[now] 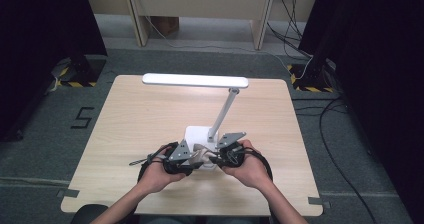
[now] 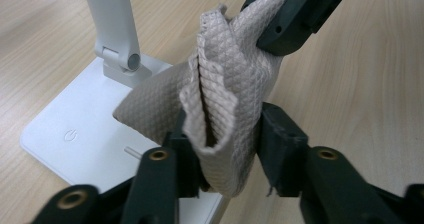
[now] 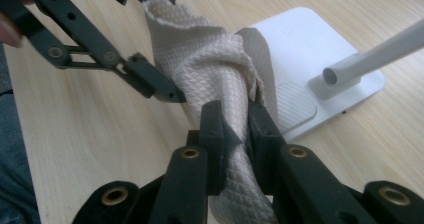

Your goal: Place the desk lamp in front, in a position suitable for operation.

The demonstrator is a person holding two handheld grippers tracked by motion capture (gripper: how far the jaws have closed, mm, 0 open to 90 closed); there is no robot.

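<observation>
Holding: both grippers grip one beige cloth [image 1: 201, 155] above the counter [image 1: 130, 129], at 6 o'clock from the lamp base [image 1: 199, 134].
Left gripper [image 2: 220, 139]: jaws pinch a folded bunch of cloth; pads press it from both sides. No earlier look, so state only: clamped on cloth.
Right gripper [image 3: 235, 129]: jaws squeezed on a twisted part of cloth, the cloth bulging above and below the pads.
Cloth: quilted weave, stretched between the grippers, crumpled, one flap drooping onto the base's near edge.
Lamp [image 1: 196, 81]: white, base near counter centre, stem leaning toward 1 o'clock, long head lying across at 12 o'clock.
Hands: left hand [image 1: 159, 171] at 7 o'clock of base, right hand [image 1: 250, 168] at 5 o'clock, close together.
</observation>
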